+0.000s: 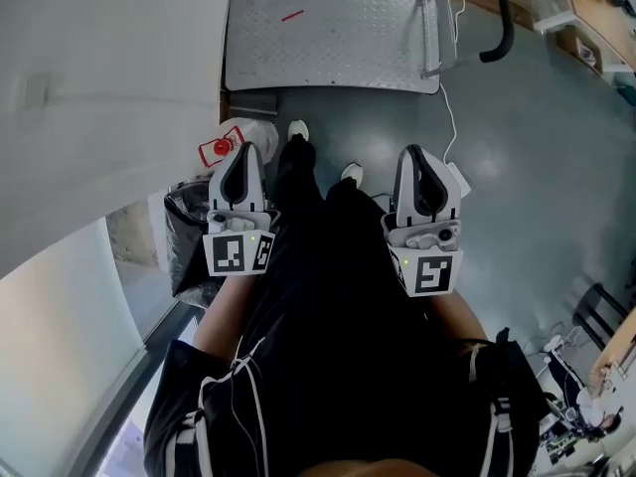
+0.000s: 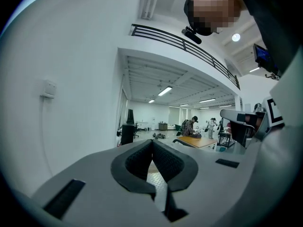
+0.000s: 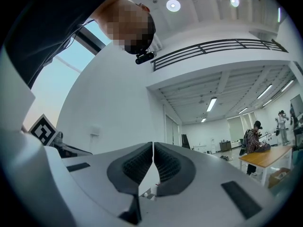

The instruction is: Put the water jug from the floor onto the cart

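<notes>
The water jug (image 1: pixel 231 142), clear plastic with a red and white label, stands on the floor by the white wall, just in front of the cart's near left corner. The cart (image 1: pixel 328 33) is a flat metal platform of checker plate with a handle (image 1: pixel 437 28) at its right end. My left gripper (image 1: pixel 243 159) is held over the jug and hides part of it; its jaws are shut with nothing in them (image 2: pixel 152 142). My right gripper (image 1: pixel 417 157) is held level to the right, above the grey floor, also shut and empty (image 3: pixel 153 144).
A black bag (image 1: pixel 187 229) lies on the floor left of my legs, under the left gripper. My shoes (image 1: pixel 298 129) stand between the grippers. A white cable (image 1: pixel 452 117) runs from the cart's handle across the floor. A desk and several people stand far off in the hall (image 2: pixel 194 138).
</notes>
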`<state>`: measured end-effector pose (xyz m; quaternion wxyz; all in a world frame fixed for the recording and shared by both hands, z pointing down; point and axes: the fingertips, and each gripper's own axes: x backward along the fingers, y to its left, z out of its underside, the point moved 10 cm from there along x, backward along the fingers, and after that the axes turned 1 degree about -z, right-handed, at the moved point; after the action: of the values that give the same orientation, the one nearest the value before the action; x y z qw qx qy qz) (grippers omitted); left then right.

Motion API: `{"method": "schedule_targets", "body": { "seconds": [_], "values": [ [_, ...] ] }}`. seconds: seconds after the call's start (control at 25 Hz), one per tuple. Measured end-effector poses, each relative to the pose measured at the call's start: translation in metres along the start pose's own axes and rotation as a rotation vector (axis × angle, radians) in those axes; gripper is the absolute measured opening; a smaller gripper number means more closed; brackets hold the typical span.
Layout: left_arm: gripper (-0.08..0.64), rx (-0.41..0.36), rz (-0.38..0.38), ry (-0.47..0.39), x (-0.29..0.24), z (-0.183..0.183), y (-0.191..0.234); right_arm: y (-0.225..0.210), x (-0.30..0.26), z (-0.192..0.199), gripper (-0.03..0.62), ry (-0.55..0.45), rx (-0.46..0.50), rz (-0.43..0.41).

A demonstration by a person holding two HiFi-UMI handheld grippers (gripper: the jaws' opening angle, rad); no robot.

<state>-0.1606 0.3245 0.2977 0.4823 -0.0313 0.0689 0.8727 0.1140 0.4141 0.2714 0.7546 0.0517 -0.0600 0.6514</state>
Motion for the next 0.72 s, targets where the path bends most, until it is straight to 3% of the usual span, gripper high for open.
{"method": "schedule_targets", "body": {
  "seconds": [0.28, 0.72],
  "values": [
    [0.018, 0.018, 0.027, -0.020, -0.027, 0.001, 0.025, 0.007, -0.029, 0.004, 0.020, 0.024, 0.019, 0.032],
    [0.018, 0.065, 0.049, -0.017, -0.085, -0.008, 0.091, 0.037, -0.137, 0.004, 0.020, 0.042, 0.018, -0.017]
  ]
}}
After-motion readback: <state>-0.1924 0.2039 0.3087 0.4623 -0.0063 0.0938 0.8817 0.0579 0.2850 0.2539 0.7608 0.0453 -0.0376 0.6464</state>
